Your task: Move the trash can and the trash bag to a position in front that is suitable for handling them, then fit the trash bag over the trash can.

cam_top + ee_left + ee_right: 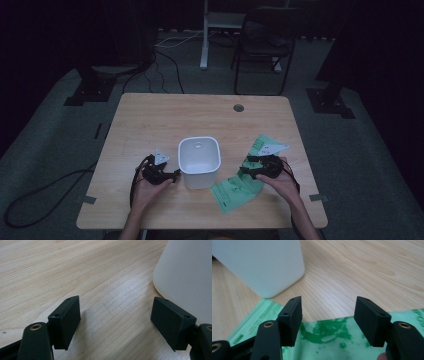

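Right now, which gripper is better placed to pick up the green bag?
Right. The right gripper sits open directly over the flat green plastic bag, which lies under its fingers. The left gripper, also open, is on the far side of the white square plastic container, over bare wooden table.

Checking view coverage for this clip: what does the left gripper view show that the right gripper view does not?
Left gripper view alone: the left gripper, jaws open over bare wood, with the white bin's wall close beside one jaw.

Right gripper view alone: the right gripper, jaws open above a green plastic bag lying flat on the table, and a fingertip at the bottom edge.

Shared: the white bin and the wooden table.
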`<state>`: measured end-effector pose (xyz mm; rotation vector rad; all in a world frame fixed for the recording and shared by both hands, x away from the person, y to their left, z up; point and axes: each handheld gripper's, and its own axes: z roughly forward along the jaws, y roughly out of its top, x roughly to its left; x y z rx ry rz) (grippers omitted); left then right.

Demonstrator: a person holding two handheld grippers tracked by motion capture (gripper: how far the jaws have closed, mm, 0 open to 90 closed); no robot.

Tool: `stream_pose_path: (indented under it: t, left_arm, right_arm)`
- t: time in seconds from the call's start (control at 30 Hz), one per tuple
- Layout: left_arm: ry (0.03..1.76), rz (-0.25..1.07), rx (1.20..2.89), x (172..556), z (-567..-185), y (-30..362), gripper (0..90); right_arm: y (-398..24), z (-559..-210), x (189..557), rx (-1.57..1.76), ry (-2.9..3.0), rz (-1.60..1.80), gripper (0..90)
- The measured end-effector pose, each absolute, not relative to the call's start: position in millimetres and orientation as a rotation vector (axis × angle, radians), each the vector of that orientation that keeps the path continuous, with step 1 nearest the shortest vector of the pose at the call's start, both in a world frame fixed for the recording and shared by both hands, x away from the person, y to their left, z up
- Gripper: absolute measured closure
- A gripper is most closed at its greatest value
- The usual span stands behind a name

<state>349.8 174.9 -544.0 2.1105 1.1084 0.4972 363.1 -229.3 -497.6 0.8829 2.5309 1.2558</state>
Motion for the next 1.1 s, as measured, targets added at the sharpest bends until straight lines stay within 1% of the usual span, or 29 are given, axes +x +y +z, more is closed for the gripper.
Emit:
stream_pose_path:
  t: [0.47, 0.57, 0.8, 1.1]
  left_arm:
    - [1.105, 0.497, 2.113, 349.9, -543.9, 174.5, 24.6]
    - [1.106, 0.497, 2.112, 349.8, -543.9, 174.5, 24.6]
    - [1.106, 0.498, 2.115, 349.8, -543.9, 174.5, 24.6]
    - [1.104, 0.497, 2.118, 349.9, -544.0, 173.8, 24.6]
  right_arm:
    - [-232.0, -502.3, 366.3, 0.955, 2.507, 1.113, 38.5]
    - [-234.4, -509.1, 370.2, 1.015, 2.498, 1.02, 38.4]
    - [-235.3, -518.1, 372.2, 1.046, 2.493, 0.96, 34.7]
    - [-228.1, -526.6, 373.6, 1.039, 2.493, 0.945, 26.9]
